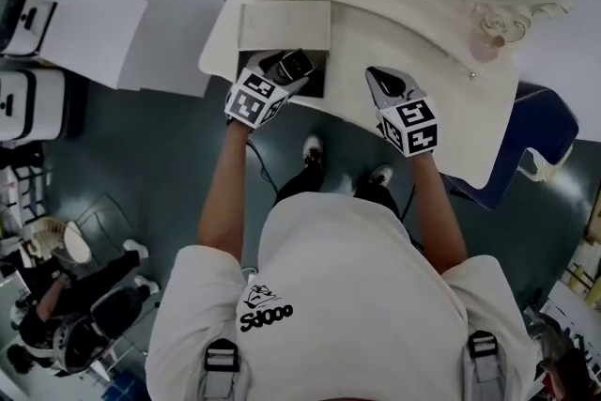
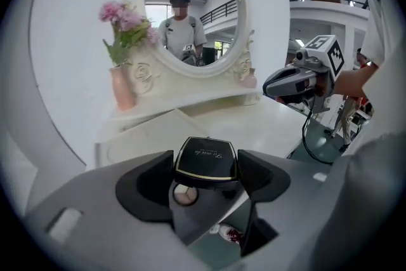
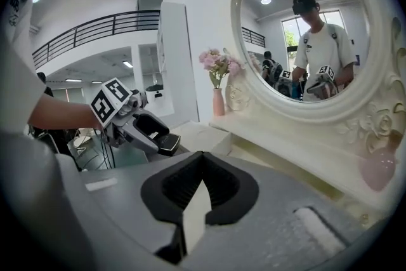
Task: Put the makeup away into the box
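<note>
Dressing table (image 1: 413, 42): white, in front of you, with a round mirror (image 2: 190, 9) behind.
Box (image 1: 285, 25): cream, on the table's left part.
Your left gripper (image 2: 206, 168): clamped on the black compact (image 2: 205, 154), close to the box.
Your right gripper (image 3: 202, 158): jaws together, nothing between them.

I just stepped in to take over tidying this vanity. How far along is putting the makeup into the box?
Done: nothing I can confirm; the inside of the box isn't visible. In hand: the left gripper is closed on a black compact; the right gripper has its jaws together, empty. Left: get that compact into the box.
</note>
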Motion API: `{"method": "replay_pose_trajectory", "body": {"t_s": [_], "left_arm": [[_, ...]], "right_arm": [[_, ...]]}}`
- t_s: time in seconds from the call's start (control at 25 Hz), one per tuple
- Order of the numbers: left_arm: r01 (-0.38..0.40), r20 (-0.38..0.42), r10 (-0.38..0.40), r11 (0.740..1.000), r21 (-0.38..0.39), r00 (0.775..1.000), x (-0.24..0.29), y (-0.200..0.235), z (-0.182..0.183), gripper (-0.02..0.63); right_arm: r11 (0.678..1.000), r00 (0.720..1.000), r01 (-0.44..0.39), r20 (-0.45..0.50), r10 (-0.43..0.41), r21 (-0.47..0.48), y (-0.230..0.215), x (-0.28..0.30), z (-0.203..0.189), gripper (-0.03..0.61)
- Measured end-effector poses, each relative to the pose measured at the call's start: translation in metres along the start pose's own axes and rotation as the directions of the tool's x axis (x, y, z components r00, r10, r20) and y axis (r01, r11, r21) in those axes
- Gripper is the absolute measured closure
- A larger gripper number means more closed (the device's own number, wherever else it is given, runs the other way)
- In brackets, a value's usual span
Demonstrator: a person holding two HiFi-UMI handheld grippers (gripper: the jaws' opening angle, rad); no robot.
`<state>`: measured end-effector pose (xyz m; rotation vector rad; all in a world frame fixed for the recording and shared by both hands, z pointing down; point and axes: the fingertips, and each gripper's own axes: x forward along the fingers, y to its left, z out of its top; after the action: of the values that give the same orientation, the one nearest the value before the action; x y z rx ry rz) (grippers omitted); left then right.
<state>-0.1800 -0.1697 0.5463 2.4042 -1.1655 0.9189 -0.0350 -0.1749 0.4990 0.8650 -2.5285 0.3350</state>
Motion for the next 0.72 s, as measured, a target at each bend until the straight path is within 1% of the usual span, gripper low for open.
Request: {"method": "replay_pose_trajectory", "body": {"t_s": [0.2,0.32,0.4,0.48,0.56,0.64,0.72], "left_arm": [[-0.037,-0.055,0.031,0.992,-0.118,0.998,-0.019,0.047,-0.06,0.276],[-0.036,-0.117,0.02,0.989,-0.14,0.993,-0.019,0.065,-0.088,0.276],[-0.027,-0.174,0.008,0.994,-0.11,0.985,-0.015,0.073,-0.099,0.276],[-0.009,-0.228,-0.004,0.998,-0.055,0.974,-0.007,0.077,-0.106,0.276],[0.035,-0.278,-0.039,0.999,-0.02,0.96,0.004,0.075,-0.112,0.276],[0.088,-0.341,-0.084,0.996,-0.003,0.936,0.014,0.07,-0.121,0.276],[0.116,-0.403,-0.093,0.993,0.034,0.91,0.019,0.068,-0.126,0.276]], "right_arm": [[0.998,0.998,-0.063,-0.007,0.063,-0.026,0.036,0.047,0.018,0.575],[0.996,0.997,-0.077,-0.015,0.076,-0.036,0.049,0.066,0.024,0.575],[0.996,0.997,-0.076,-0.023,0.075,-0.036,0.053,0.074,0.026,0.575],[0.997,0.997,-0.07,-0.031,0.069,-0.033,0.053,0.08,0.027,0.575],[0.998,0.998,-0.059,-0.038,0.058,-0.026,0.051,0.084,0.026,0.575],[0.999,0.998,-0.044,-0.044,0.043,-0.021,0.046,0.085,0.024,0.575],[0.999,0.998,-0.029,-0.051,0.028,-0.026,0.043,0.085,0.022,0.575]]}}
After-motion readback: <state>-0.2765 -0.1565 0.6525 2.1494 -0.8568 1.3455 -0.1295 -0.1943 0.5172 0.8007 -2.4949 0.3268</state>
